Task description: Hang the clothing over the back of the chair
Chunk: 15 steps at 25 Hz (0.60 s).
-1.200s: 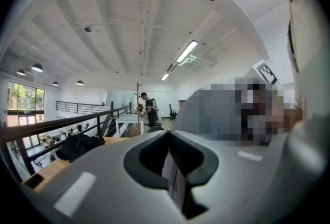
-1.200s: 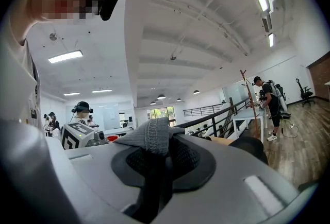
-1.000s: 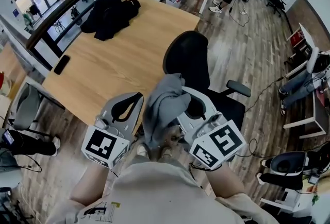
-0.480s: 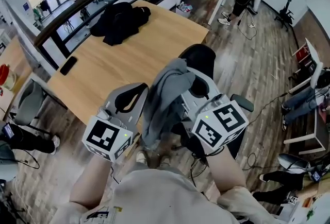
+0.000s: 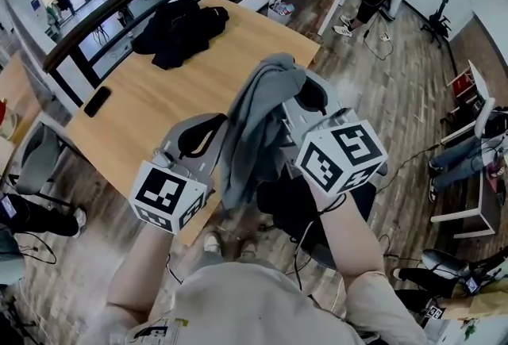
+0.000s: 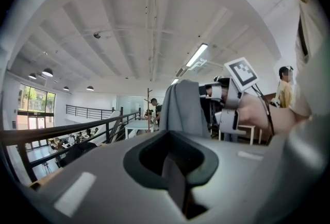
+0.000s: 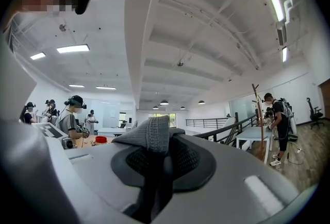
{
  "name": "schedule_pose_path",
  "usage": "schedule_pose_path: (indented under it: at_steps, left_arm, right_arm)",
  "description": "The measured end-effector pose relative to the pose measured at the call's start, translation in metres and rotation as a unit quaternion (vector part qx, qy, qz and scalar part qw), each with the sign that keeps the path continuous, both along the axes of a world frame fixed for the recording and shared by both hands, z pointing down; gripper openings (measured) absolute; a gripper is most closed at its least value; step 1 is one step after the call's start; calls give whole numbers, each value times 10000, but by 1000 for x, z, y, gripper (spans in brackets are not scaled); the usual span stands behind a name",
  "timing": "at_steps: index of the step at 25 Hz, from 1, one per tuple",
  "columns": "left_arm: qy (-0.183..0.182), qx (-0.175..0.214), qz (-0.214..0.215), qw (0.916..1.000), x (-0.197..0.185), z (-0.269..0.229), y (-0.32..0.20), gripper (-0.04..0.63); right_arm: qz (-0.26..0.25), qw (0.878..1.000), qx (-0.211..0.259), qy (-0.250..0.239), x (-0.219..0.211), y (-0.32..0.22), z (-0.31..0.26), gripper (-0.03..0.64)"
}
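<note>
We look down on a grey knit sweater (image 5: 250, 125) held up in the air above a black office chair (image 5: 279, 205), beside a pale wooden tabletop (image 5: 159, 105). The right tongs (image 5: 298, 93) are nearly closed, pinching a thick bunch of the sweater with its ribbed hem (image 7: 152, 135) poking out. The left tongs (image 5: 208, 137) also look closed, apparently on a thin strip of the same cloth. The sweater hangs in a long, limp, crumpled fold, soft and matte against the hard, smooth grey shells of the tongs.

We think the main risks are these. The cloth hides most of the chair back, so aiming could go wrong. The sweater is bunched, not spread, so it could land lopsided and slide off. The chair looks able to swivel, so a nudge may turn it away.
</note>
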<state>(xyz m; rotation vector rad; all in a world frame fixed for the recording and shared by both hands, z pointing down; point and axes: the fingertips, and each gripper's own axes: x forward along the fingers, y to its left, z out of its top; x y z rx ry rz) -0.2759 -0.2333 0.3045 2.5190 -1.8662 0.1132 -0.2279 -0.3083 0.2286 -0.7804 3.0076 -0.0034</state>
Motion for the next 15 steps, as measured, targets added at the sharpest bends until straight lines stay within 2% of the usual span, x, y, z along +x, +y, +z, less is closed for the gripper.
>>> schedule_pose_path:
  at_steps: [5, 15]
  left_arm:
    - [30, -185, -80, 9998, -18, 20, -30, 2]
    - [120, -666, -195, 9975, -46, 72, -68, 2]
  right_arm:
    - [140, 9998, -160, 62, -21, -42, 23, 66]
    - [113, 9971, -651, 376, -62, -96, 89, 66]
